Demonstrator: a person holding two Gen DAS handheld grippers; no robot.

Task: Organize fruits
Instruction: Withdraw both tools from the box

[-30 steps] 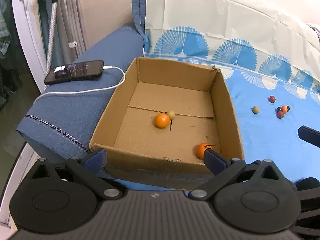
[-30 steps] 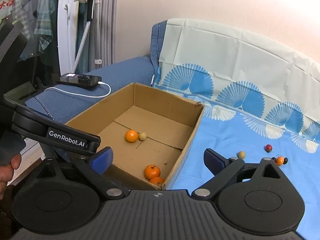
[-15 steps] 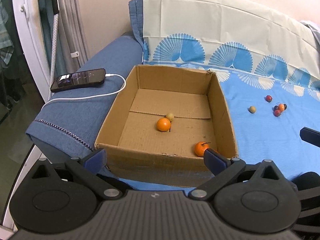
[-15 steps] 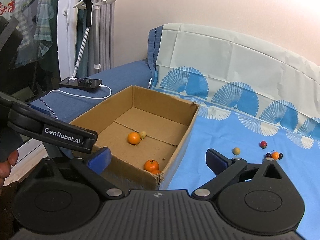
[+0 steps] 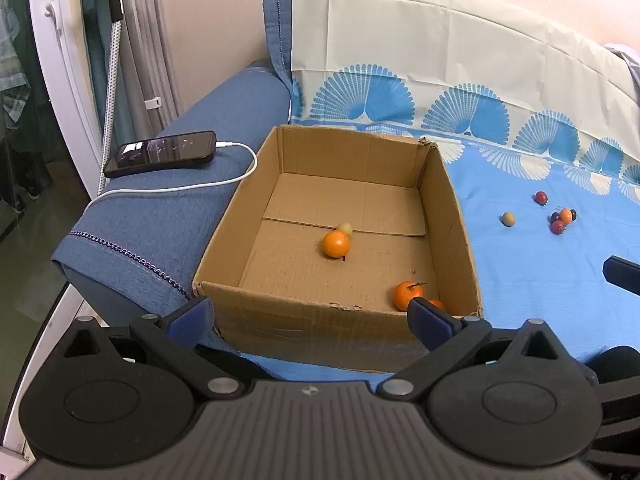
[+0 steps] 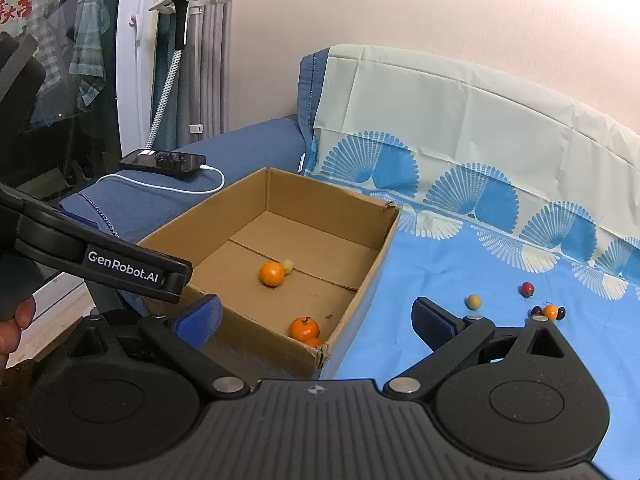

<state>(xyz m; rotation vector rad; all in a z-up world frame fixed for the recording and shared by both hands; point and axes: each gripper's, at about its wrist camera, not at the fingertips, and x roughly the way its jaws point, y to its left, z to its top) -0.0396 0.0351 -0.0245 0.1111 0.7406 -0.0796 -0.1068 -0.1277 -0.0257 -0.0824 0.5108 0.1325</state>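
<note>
My work surface is a blue sofa w/ a fan-print cloth over seat & backrest. On the cloth: cardboard box at the left edge, against the armrest; to its right, well apart, a beige fruit, a red one, & a small cluster of orange, red, dark ones touching. On the armrest: phone w/ white cable plugged in.

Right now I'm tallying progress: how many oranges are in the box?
3: one mid-floor beside a small pale fruit, two touching in the near right corner, the second mostly hidden.
</note>
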